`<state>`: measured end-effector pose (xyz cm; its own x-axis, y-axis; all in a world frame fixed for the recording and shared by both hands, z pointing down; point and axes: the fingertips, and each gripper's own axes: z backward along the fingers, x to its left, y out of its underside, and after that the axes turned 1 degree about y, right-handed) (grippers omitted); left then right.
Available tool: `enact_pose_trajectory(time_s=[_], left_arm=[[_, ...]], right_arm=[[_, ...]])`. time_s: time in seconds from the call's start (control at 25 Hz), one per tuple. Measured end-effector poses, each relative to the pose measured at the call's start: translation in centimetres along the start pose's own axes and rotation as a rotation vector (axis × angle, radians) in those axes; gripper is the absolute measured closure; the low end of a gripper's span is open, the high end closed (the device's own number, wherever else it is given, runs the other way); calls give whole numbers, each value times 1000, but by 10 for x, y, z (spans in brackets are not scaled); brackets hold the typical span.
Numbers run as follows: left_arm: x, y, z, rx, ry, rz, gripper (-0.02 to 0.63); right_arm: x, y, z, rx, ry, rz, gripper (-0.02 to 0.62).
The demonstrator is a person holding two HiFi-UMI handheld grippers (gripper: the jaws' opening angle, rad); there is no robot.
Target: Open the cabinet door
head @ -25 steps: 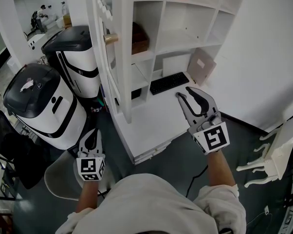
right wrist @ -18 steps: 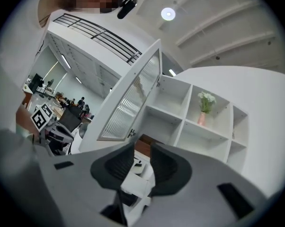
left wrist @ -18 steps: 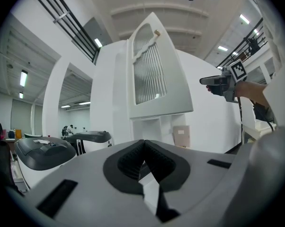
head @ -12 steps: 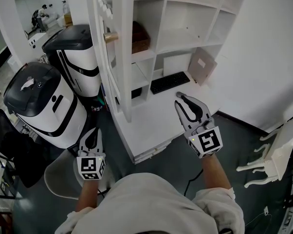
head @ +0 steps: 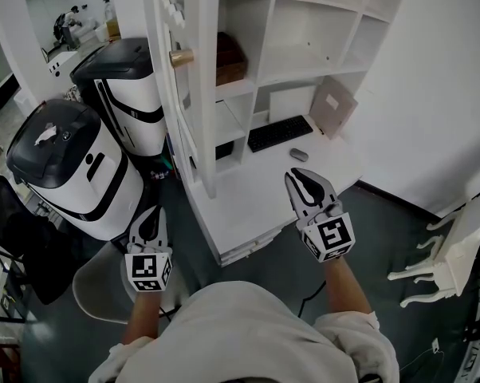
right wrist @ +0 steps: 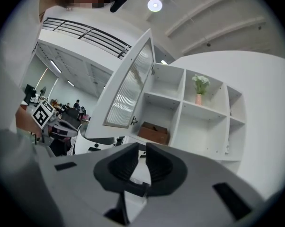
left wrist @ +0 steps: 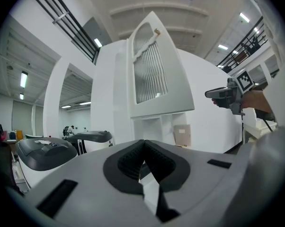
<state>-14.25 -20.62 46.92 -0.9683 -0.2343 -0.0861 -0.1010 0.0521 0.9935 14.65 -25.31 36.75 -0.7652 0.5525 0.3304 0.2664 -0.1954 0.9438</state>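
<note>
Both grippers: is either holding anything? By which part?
Nothing is held. The right gripper: jaws have just been closing, a narrow gap left, nothing between them. The left gripper: jaws together, empty. Neither touches the cabinet door.

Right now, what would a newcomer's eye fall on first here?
The white cabinet door stands swung wide open at the head view's upper middle, baring shelves with a brown box and, lower, a black keyboard on the ledge. Left of it stand two bulky black-topped white machines.

big lab hall, high ceiling lights [right wrist: 155,4], mezzanine railing [right wrist: 85,32], white shelf unit [head: 304,64], keyboard [head: 278,134]
</note>
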Motion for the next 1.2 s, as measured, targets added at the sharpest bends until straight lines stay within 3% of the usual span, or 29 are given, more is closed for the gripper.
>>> enact_pose_trajectory(time_s=[0.36,1.2], left_arm=[[4,0,0,0,-12,-7,606],[9,8,5,23,-15,-11,606]], right_arm=[[11,21,2,24,4,-41,591],[30,45,0,61,11,-90,592]])
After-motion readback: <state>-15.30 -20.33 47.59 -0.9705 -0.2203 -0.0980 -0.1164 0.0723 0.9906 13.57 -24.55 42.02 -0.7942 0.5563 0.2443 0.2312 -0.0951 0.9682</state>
